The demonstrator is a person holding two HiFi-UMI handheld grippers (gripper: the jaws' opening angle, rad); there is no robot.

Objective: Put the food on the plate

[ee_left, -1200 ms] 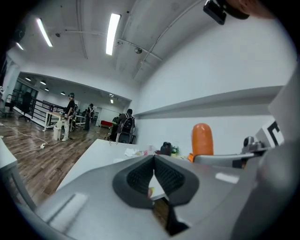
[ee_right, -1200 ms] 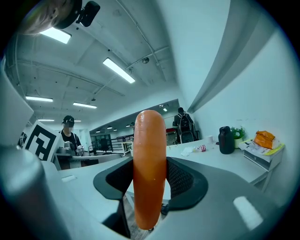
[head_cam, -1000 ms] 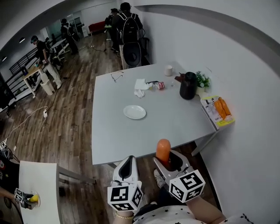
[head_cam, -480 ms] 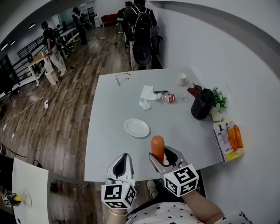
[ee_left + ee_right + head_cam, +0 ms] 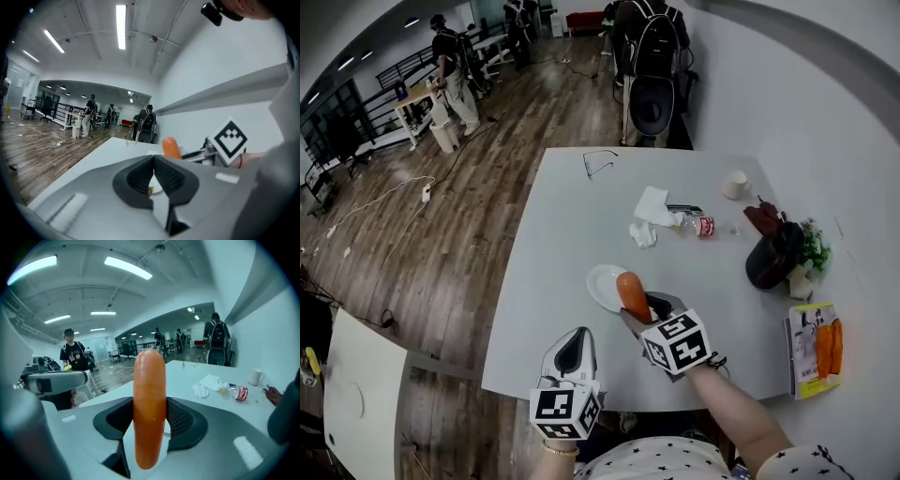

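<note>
The right gripper [image 5: 645,307] has carried the orange sausage [image 5: 632,294] forward across the near part of the grey table [image 5: 572,216]. A second ago it hung at the table's near edge, well short of the white plate [image 5: 598,281]. Now the sausage stands upright over the plate's near right rim, as seen from the head. The jaws are clamped on its middle, spread wide by its thickness, and both rounded ends stick out above and below them. Whether its lower end touches the plate cannot be told.

The left gripper [image 5: 573,349] hangs on the person's side of the plate, off the table's near edge, with its jaws pressed together and nothing between them.

A crumpled tissue [image 5: 649,214] and a small can [image 5: 704,226] lie beyond the plate, well apart from it.

The carry looks nearly done. What likely remains is to bring the sausage a little further over the plate's middle, lower it and let go, so that it does not tip off the rim.
</note>
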